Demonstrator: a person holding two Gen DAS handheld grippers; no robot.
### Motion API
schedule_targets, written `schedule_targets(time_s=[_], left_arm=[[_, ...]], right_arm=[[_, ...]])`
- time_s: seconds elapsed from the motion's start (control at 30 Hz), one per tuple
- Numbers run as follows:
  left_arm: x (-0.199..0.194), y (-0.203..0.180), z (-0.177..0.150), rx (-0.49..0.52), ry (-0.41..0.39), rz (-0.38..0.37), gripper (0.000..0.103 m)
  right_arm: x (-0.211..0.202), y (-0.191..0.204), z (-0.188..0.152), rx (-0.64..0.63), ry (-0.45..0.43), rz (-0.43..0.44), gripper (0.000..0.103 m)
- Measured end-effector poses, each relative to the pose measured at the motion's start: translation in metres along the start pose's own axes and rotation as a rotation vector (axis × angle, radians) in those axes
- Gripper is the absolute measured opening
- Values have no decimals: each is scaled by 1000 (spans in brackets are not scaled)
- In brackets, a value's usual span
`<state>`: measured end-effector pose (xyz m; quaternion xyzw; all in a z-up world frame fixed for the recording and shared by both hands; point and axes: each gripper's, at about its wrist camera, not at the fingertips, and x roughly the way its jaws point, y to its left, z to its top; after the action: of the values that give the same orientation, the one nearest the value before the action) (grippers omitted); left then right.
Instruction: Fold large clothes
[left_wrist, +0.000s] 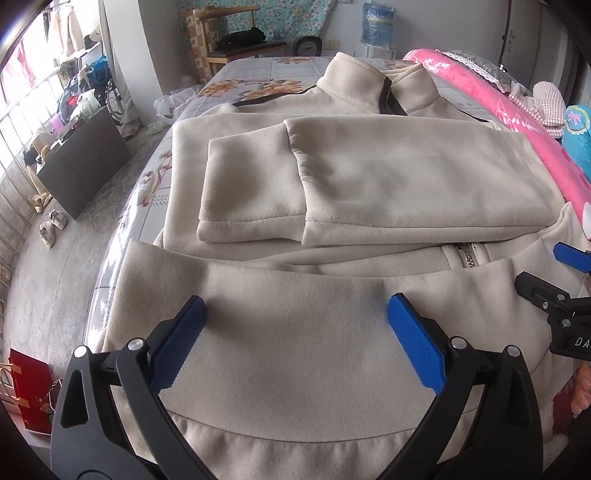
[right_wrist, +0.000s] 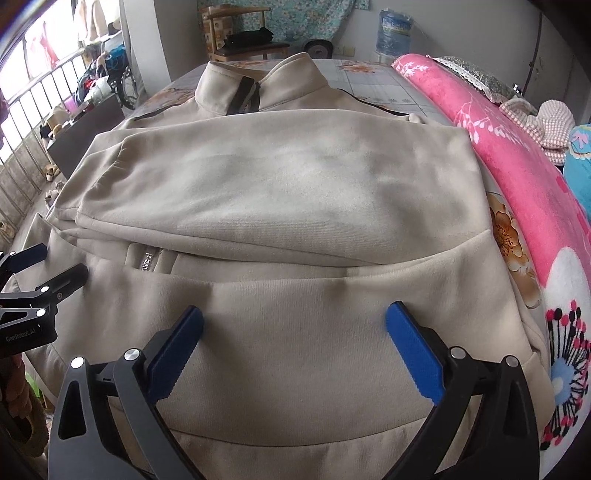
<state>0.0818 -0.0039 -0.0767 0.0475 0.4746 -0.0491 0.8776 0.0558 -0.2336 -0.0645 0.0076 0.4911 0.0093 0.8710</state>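
A beige zip-up jacket (left_wrist: 369, 177) lies on the bed, collar at the far end, both sleeves folded across its chest. It also fills the right wrist view (right_wrist: 288, 184). Its zipper (left_wrist: 466, 254) shows below the sleeves. My left gripper (left_wrist: 295, 314) is open and empty, just above the near hem on the left half. My right gripper (right_wrist: 293, 317) is open and empty above the near hem on the right half. Each gripper shows at the edge of the other's view: the right one (left_wrist: 554, 280), the left one (right_wrist: 37, 269).
The bed has a floral sheet (left_wrist: 258, 81). A pink blanket (right_wrist: 517, 155) and pillows run along the right side. The bed's left edge drops to a concrete floor with a black box (left_wrist: 85, 162), shoes and a red bag (left_wrist: 29, 391). A chair stands at the far end.
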Motion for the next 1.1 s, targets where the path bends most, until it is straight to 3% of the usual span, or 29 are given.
schedule_targets(time_s=[1.1], left_arm=[[1, -1, 3, -29, 38, 24, 96]], right_arm=[[1, 1, 1, 19, 11, -17, 97]])
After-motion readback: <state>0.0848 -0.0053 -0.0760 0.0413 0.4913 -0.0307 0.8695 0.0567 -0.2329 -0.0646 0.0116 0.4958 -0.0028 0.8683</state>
